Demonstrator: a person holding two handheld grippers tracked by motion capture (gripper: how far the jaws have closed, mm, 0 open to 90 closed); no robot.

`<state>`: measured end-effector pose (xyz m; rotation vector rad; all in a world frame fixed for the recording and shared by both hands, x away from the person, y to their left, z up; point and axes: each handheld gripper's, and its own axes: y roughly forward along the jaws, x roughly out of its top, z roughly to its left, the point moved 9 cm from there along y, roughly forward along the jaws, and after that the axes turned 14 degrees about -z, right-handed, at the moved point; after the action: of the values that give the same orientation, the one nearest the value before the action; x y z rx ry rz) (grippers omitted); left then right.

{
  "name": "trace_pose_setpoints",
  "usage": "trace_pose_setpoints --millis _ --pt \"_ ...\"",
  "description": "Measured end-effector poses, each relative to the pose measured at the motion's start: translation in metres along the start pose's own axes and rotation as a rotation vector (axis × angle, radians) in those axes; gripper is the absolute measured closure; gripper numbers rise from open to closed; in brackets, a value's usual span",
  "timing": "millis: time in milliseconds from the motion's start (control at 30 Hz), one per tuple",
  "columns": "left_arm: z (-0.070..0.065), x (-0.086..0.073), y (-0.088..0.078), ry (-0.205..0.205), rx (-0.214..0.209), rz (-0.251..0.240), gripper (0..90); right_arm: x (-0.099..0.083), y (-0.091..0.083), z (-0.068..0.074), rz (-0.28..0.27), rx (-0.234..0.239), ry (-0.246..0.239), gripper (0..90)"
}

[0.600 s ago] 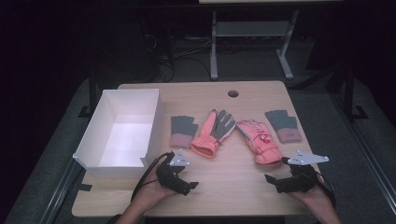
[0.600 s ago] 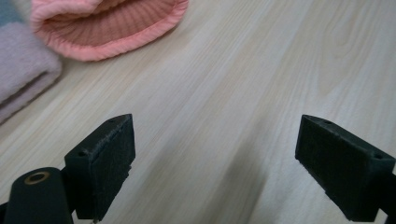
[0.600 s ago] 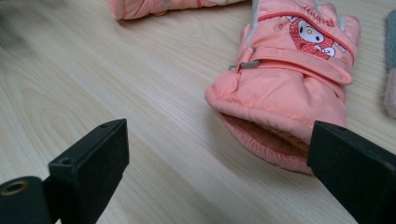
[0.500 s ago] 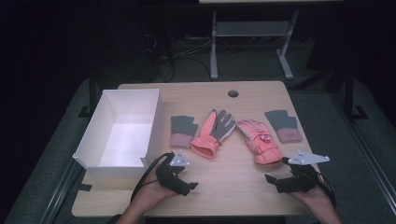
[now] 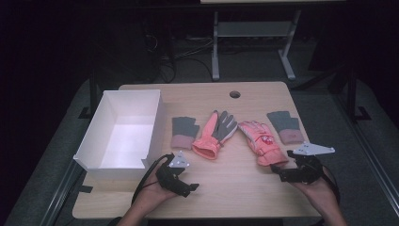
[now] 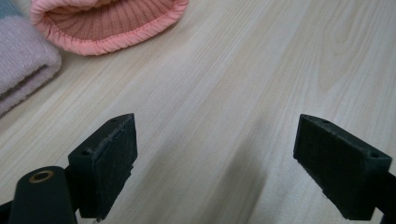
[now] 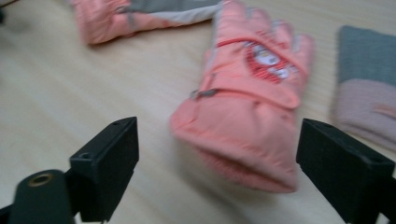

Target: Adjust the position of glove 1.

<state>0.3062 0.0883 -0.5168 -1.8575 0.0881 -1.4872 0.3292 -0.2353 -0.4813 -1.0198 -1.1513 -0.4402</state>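
Claws both gape wide and hold nothing — my left claw [image 5: 186, 187] hovers over bare bench [image 5: 235, 188] just short of the grey-palmed pink glove [image 5: 215, 134], my right claw [image 5: 282, 173] at the cuff of the pink glove [image 5: 259, 142] beside it. I'd judge the cuff the best bite: go in low, straddle its folded edge — then close squarely.

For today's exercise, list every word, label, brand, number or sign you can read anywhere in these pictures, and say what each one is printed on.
No readable text anywhere.
Pink glove: a red and white patch on its back, a picture or logo, too blurred to read any lettering.
Pink and grey glove, the two grey fingerless gloves, the white box and the table: no markings visible.
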Motion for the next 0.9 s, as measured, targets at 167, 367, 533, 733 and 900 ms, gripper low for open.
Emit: trace_pose_setpoints --millis 167,367,533,733,900 --pt "-0.003 0.0 0.003 -0.003 -0.008 0.006 13.4 0.011 0.007 -0.021 -0.006 -0.067 0.037 17.4" --pt "-0.004 0.0 0.004 -0.005 -0.01 0.005 13.4 0.021 0.02 -0.045 -0.007 -0.135 0.055 26.2" --pt "-0.004 -0.001 0.005 -0.001 -0.021 0.008 13.9 0.027 0.033 -0.065 0.013 -0.191 0.046 37.6" --pt "-0.005 -0.001 0.008 -0.007 -0.024 0.002 13.9 0.03 0.047 -0.087 0.033 -0.247 0.042 51.2" --pt "-0.007 -0.001 0.01 -0.018 -0.026 -0.003 14.0 0.023 0.06 -0.104 0.057 -0.262 0.06 56.9"
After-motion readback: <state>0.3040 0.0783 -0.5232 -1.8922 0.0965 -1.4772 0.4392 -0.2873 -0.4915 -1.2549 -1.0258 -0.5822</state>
